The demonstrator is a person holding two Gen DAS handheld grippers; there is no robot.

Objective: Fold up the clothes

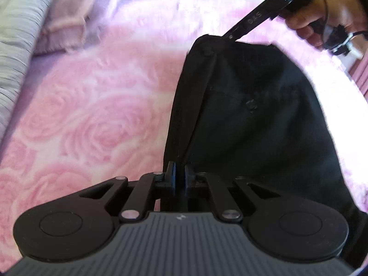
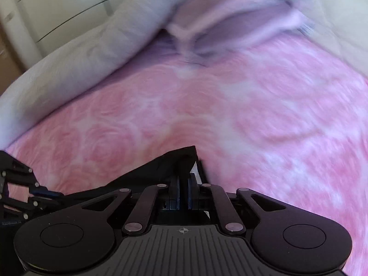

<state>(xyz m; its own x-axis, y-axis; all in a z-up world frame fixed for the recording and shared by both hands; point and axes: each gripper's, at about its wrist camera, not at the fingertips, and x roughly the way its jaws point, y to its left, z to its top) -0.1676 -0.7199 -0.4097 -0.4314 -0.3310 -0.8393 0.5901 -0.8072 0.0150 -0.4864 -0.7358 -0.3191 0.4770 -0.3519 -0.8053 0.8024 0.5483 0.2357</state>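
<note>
Clearly the black trousers [image 1: 248, 115] hung stretched between both tongs above the pink rose bed cover [image 1: 92, 115], long axis running from one to the other. Left tongs [image 1: 180, 174] pinched the near edge; right tongs [image 2: 183, 192] pinched the far corner, each equally close to the cloth.

Black garment [image 1: 250, 105] held up above the pink rose-print bed [image 1: 92, 119]

It is plain dark fabric with a seam or placket running down its length and two small buttons. One corner is pinched in the left tongs [image 1: 179, 172], another in the right tongs [image 2: 183, 188], so the cloth hangs stretched between them, its lower part draping toward the bed.
</note>
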